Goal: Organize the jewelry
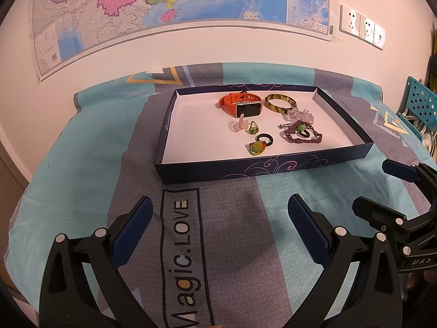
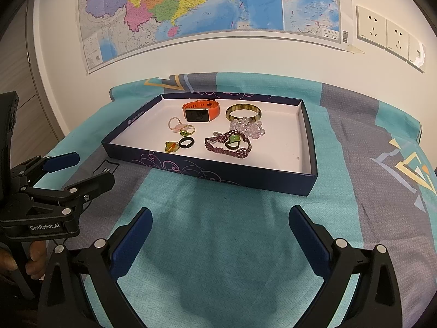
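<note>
1. The left claw hovers over the patterned cloth, jaws spread wide, holding nothing.
2. The right claw hangs beside it, equally wide and empty.
3. The dark blue box lid lies on the desk ahead of both claws.
4. Inside lie an orange watch, a mottled bangle, clear beads, a purple beaded bracelet, a black ring and several small rings.
5. A map hangs on the wall.

1. Setting: home room, likely a bedroom.
2. Evidence: patterned bedsheet as cover; wall map taped up; wall sockets; wood-panelled cabinet at left.
</note>
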Tool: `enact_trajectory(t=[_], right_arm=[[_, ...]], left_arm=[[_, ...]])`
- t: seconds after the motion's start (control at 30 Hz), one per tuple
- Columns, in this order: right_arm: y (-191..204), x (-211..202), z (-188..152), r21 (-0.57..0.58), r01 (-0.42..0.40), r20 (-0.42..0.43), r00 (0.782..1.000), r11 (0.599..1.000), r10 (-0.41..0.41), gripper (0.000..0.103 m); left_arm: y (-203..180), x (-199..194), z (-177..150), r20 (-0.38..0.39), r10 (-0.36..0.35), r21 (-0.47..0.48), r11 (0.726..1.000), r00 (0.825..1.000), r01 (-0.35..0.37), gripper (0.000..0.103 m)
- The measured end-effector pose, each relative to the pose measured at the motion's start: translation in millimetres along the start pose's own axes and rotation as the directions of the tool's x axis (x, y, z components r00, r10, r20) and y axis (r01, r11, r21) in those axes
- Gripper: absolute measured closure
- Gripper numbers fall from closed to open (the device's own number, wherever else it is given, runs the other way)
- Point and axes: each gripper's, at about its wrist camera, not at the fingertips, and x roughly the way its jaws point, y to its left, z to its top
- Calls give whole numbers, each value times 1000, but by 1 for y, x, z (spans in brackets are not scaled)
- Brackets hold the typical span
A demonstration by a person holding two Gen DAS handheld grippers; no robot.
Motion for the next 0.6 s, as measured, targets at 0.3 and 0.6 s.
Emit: enact_trajectory(t=[0.3,0.6], right_arm=[[0,0,1,1,-3,1,1000,1000,3,6],[-1,0,1,1,-2,2,1000,1000,2,6]], left_arm=[[0,0,0,-1,1,1,1000,1000,-1,6],[0,0,0,-2,2,2,1000,1000,-2,6]])
